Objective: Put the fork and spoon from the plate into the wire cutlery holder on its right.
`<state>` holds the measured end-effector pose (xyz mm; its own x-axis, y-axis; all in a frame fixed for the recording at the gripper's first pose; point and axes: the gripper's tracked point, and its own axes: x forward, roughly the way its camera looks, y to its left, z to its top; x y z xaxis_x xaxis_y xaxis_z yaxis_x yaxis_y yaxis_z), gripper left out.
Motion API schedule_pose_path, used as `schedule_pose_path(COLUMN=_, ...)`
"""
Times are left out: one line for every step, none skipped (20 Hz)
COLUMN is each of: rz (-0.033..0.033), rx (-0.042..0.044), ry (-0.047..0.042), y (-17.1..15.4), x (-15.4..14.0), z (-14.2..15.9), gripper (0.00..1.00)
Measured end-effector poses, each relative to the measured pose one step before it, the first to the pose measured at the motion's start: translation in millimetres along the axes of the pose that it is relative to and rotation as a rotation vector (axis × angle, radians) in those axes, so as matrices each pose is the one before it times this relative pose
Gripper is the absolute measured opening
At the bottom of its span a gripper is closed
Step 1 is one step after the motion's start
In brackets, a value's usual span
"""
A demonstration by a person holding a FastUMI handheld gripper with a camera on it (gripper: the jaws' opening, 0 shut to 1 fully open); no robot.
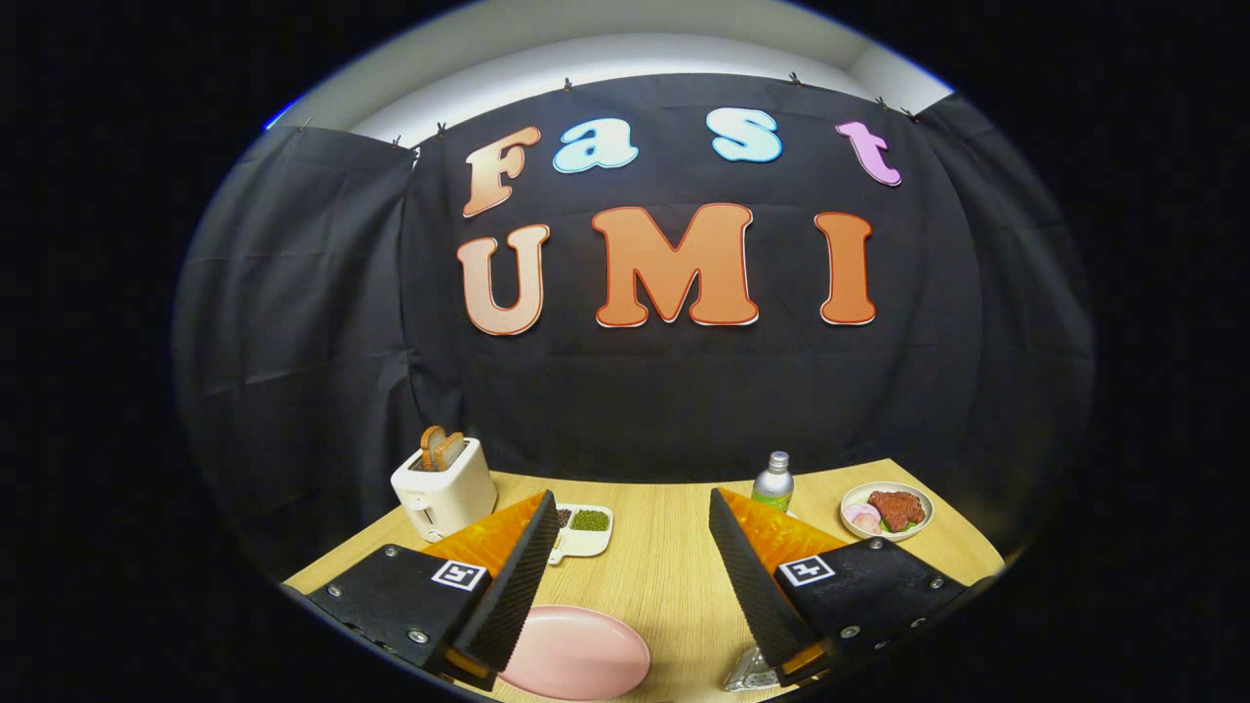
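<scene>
Pale wood of the table point(664, 576) runs out between my two fingers, which stand wide apart with nothing held between them; my gripper point(630, 586) hangs over the board, tilted up toward the booth wall. Taking the pink plate point(578, 652) as my mark: it lies low, just beside my left finger point(518, 576), and the part I see is bare, so I cannot tell where the fork and spoon sit. To the plate's right, under my right finger point(752, 576), a bit of pale wire base point(750, 674) peeks out, probably the cutlery holder. Beyond the plate stand a toaster point(444, 486), a small tray point(584, 527), a bottle point(774, 481) and a bowl of food point(887, 511). I judge that I am at the very start: next I must tip down over the plate and find the first piece.
</scene>
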<state>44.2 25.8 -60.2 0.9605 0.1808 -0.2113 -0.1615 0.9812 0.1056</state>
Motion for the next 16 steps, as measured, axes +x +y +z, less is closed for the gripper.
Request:
schedule_pose_path(rz=0.00016, rx=-0.00031, ry=0.00185, y=0.33, x=-0.28, z=-1.37, gripper=0.93)
schedule_pose_path(rz=-0.00105, rx=0.00004, ry=-0.00041, y=-0.17, x=0.01, z=-0.40, gripper=0.93)
schedule_pose_path(rz=0.00392, rx=0.00225, ry=-0.00121, y=0.60, x=0.03, z=-0.44, gripper=0.93)
schedule_pose_path(rz=0.00042, rx=0.00018, ry=-0.00087, y=1.00, x=-0.35, z=-0.20, gripper=0.93)
schedule_pose_path(rz=0.00461, rx=0.00094, ry=-0.00293, y=1.40, x=0.29, z=0.44, gripper=0.93)
schedule_pose_path(rz=0.00073, rx=-0.00052, ry=-0.00191, y=1.10, x=0.24, z=0.58, gripper=0.93)
schedule_pose_path(rz=0.00143, rx=-0.00070, ry=-0.00391, y=-0.12, x=-0.12, z=0.17, gripper=0.93)
schedule_pose_path(rz=-0.00348, rx=-0.00124, ry=-0.00604, y=-0.28, x=-0.01, z=1.78, gripper=0.93)
schedule_pose_path(rz=-0.00039, rx=0.00230, ry=-0.00812, y=0.03, x=-0.59, z=2.29, gripper=0.93)
schedule_pose_path(rz=-0.00337, rx=0.00144, ry=-0.01106, y=-0.45, x=-0.76, z=3.45, gripper=0.93)
schedule_pose_path(rz=0.00011, rx=0.00260, ry=-0.01171, y=0.06, x=-0.44, z=2.81, gripper=0.93)
schedule_pose_path(rz=-0.00529, rx=0.00117, ry=-0.01083, y=-1.00, x=-0.28, z=3.20, gripper=0.93)
schedule_pose_path(rz=-0.00298, rx=0.00279, ry=-0.00578, y=-1.53, x=0.09, z=1.20, gripper=0.93)
schedule_pose_path(rz=-0.00422, rx=0.00303, ry=-0.00641, y=-0.91, x=-0.69, z=2.12, gripper=0.93)
schedule_pose_path(rz=-0.00418, rx=0.00201, ry=-0.00725, y=-1.64, x=-0.56, z=2.53, gripper=0.93)
schedule_pose_path(rz=-0.00769, rx=-0.00035, ry=-0.00724, y=-1.79, x=-1.12, z=2.28, gripper=0.93)
